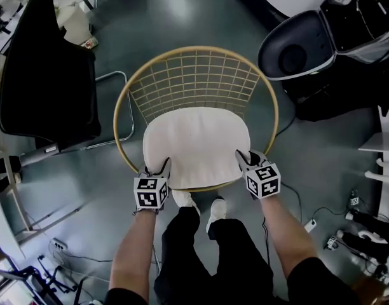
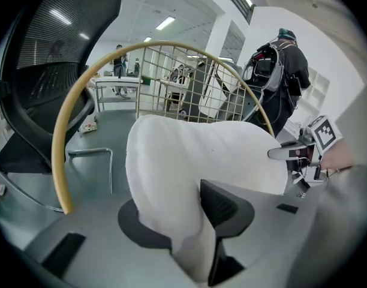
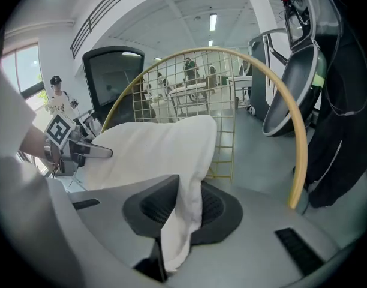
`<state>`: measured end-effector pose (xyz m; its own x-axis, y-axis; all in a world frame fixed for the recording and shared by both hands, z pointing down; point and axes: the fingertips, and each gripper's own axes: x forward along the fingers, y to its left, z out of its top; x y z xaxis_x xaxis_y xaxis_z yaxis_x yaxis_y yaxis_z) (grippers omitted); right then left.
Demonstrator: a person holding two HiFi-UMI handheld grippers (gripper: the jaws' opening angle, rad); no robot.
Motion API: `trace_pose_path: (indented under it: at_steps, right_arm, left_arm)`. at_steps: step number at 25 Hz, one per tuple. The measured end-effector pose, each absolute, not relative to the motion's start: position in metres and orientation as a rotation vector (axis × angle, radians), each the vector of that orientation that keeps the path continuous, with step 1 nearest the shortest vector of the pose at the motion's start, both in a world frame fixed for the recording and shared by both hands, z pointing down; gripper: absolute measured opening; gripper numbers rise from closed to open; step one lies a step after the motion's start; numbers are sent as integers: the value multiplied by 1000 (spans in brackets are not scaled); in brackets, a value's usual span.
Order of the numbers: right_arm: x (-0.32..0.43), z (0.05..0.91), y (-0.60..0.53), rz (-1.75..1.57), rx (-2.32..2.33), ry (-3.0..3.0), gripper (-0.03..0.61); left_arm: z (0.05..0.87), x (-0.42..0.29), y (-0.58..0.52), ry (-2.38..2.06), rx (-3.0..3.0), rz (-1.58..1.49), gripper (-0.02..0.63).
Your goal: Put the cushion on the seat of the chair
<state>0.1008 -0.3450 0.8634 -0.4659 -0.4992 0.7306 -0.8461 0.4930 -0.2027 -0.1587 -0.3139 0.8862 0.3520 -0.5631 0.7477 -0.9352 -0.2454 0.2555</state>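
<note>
A cream cushion (image 1: 196, 146) lies over the seat of the round gold wire chair (image 1: 194, 48), inside its hoop rim. My left gripper (image 1: 157, 168) holds the cushion's near left corner and my right gripper (image 1: 248, 160) its near right corner. In the left gripper view the thick cushion (image 2: 195, 155) fills the gap between the jaws of the left gripper (image 2: 183, 221), and the right gripper (image 2: 291, 152) shows at the far corner. In the right gripper view a thin fold of the cushion (image 3: 153, 149) is pinched in the right gripper (image 3: 180, 212). The seat under the cushion is hidden.
A black office chair (image 1: 48, 62) stands close to the left of the wire chair. A dark rounded pod chair (image 1: 296, 49) and black gear stand to the right. The person's legs and white shoes (image 1: 201, 208) are just before the chair. Cables (image 1: 309, 224) lie on the grey floor.
</note>
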Motion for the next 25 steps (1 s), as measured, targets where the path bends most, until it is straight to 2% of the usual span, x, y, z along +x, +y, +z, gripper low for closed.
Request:
trace_pose_path:
  at_steps: [10,13,19,25]
  right_arm:
    - [108,905,-350,815,1134,-2035,89]
    - [112,906,-352,825,1134,-2036,99]
    - [102,912,-359,822,1166,-2005,127]
    - [103,910,-366,787,1204,-1995,184]
  left_arm:
    - [922,-152,-322,-1286,1887,798,184]
    - [924,-147,-325,-1300,1874,802,234]
    - [922,-157,-330,-1361,1862,806,278]
    - [918,-162,-336,-1428,1862,815,337]
